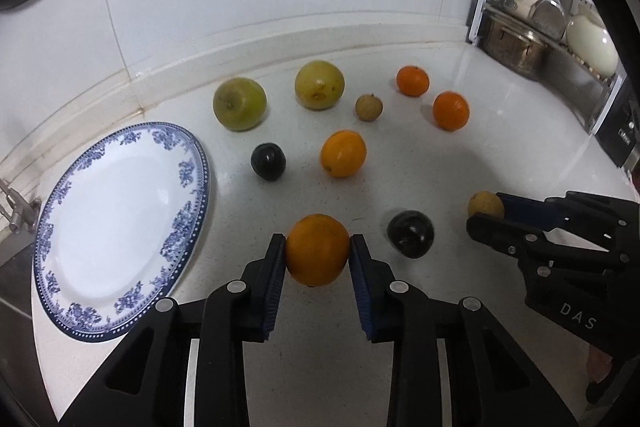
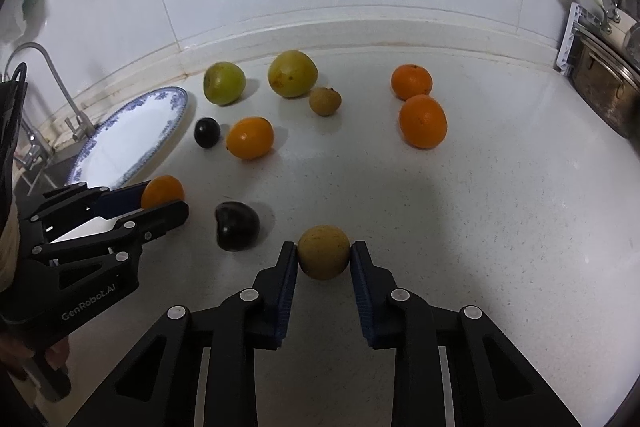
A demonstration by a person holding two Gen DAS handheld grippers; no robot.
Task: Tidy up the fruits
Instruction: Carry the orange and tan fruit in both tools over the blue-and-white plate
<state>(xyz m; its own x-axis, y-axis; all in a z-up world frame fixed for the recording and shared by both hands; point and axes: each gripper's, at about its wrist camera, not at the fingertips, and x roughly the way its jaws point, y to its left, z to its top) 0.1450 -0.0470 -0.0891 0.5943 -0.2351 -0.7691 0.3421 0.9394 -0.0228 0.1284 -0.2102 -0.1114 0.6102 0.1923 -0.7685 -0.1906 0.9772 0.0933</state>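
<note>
Both firm, round, roll-prone fruits sit gripped across their middles: left gripper [image 1: 318,251] jaws clamp the orange [image 1: 317,249], right gripper [image 2: 324,258] jaws the tan fruit [image 2: 324,257].

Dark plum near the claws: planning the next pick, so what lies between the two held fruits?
In both wrist views, only that dark plum lies on the counter between the left claw's orange and the right claw's tan fruit.

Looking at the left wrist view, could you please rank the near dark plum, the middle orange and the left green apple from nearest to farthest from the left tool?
From the left tool:
1. Near dark plum, just right.
2. Middle orange, straight ahead.
3. Left green apple, far back, leftward.
</note>
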